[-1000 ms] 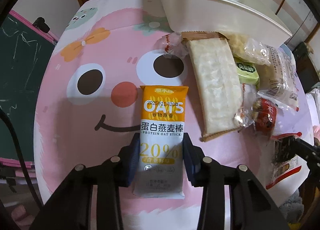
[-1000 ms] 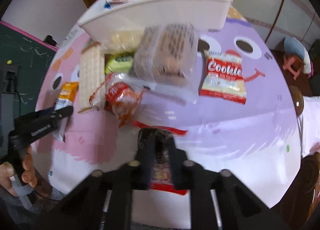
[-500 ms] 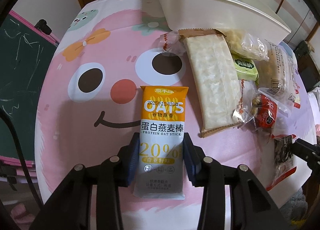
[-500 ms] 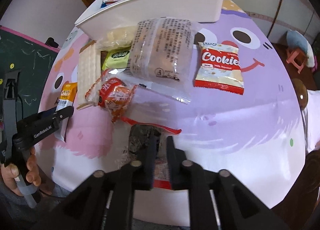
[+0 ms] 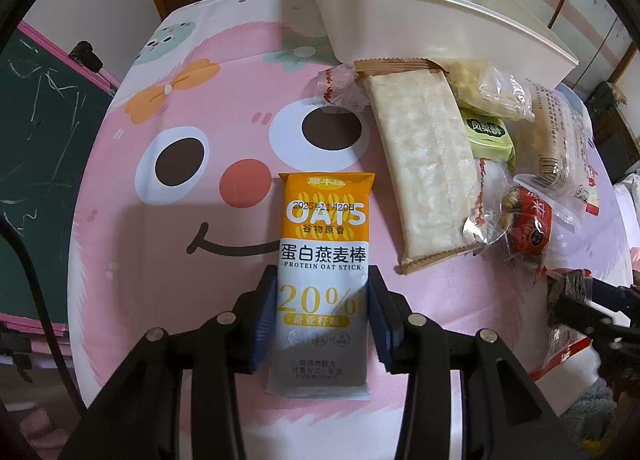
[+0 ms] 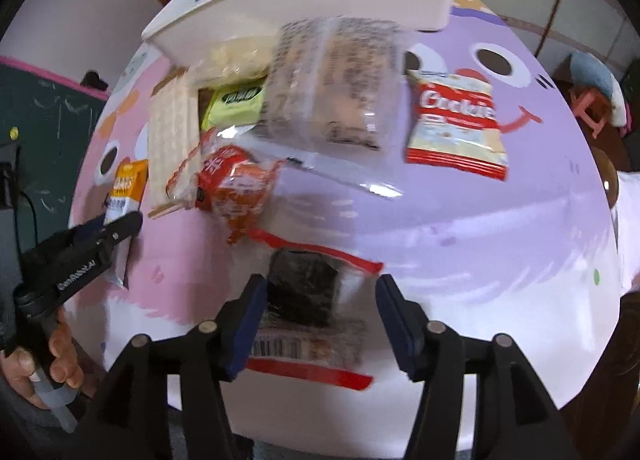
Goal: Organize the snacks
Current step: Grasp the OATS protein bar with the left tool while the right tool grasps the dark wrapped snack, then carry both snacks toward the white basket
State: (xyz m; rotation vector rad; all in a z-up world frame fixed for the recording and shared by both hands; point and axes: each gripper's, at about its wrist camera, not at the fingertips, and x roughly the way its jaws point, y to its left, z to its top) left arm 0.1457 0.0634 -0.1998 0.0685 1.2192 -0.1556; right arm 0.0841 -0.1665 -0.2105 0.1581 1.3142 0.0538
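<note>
Left wrist view: the left gripper [image 5: 323, 324] is clamped on the lower half of an orange-and-white oat stick packet [image 5: 323, 260], its blue pads pressed to both long edges, above the pink cartoon-face tablecloth [image 5: 168, 220]. Across the table, the right gripper [image 6: 318, 324] stands spread wide, released (view blurred), straddling a clear red-edged packet of dark seaweed [image 6: 304, 300] lying flat. Farther off sits a long white plastic bin [image 5: 440, 32].

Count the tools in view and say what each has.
2. Left tool grips the oat stick on the pink side; right tool is open around the seaweed pack.
</note>
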